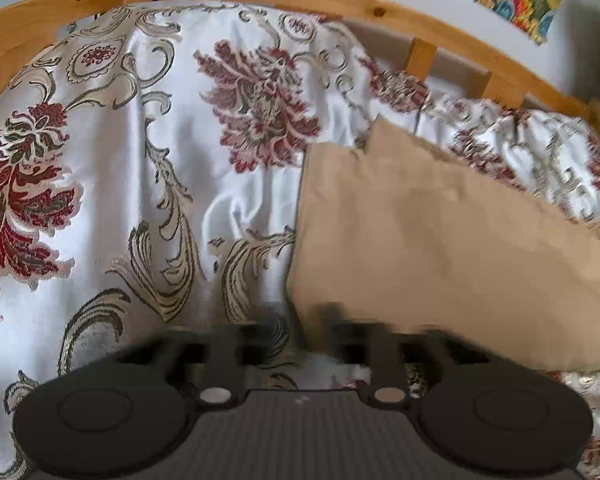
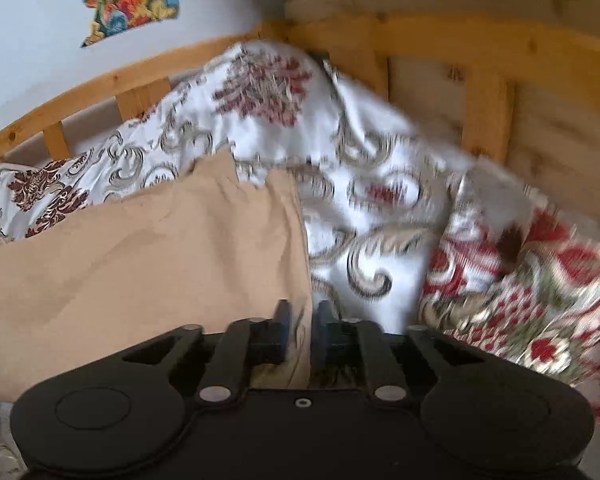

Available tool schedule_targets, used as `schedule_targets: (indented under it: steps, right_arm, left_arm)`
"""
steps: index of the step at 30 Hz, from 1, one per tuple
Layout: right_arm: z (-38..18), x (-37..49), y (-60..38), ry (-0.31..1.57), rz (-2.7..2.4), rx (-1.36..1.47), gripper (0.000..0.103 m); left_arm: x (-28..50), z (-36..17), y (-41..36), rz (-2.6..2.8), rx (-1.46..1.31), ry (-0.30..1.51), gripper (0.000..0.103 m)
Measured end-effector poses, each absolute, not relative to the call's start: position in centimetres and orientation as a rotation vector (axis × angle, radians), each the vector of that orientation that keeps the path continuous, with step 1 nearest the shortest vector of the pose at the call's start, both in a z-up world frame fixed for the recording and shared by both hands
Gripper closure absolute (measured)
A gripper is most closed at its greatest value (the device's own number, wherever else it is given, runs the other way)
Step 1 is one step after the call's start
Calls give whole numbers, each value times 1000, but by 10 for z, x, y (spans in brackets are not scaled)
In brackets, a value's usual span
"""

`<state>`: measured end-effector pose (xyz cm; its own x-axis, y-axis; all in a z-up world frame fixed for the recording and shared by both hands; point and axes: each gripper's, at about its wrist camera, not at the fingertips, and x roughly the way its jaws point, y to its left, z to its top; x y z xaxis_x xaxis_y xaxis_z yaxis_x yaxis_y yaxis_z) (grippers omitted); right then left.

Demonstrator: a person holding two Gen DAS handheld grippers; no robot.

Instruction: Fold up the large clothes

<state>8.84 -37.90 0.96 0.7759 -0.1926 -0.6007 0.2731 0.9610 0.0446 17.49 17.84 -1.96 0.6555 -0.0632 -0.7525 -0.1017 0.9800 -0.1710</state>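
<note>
Left wrist view: your left gripper point(image 1: 296, 332) stands open, its blurred fingers straddling the near left edge of the tan garment point(image 1: 440, 248), which lies flat on the floral bedspread point(image 1: 140, 160). Your right gripper point(image 2: 300, 320) has its 2 jaws nearly together astride the garment's right edge; whether they pinch it, you cannot tell.

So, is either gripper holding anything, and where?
Left gripper: nothing. An edge of the tan cloth lies between the narrow jaws of the right gripper; a firm grip cannot be told.
</note>
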Motion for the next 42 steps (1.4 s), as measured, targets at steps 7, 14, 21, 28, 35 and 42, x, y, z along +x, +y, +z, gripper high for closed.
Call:
schedule_targets:
  steps: [7,14,21,28,35,42]
  right_arm:
    - [24,95,-324,469,-175,-111,28]
    - [36,150,-237,409,57,-252,9]
    - [17,213,-194,369,45,-548,2]
    - [-31,238,-226,419,-139,-622,1]
    - [-55,233,-229,388,-125,-555,1]
    - [-3,185,-273,354,-131,-405,1]
  left_arm:
    - [180,5,153,30,-171,713,2]
    - [243,15,66,-28,-58,698,0]
    - [284,-24,15,46,65,656,0]
    - [286,-58,69,41,-176,694,0]
    - [275,-72,78,109,-132,659,0]
    - [217,-36,67,249,5,492,0]
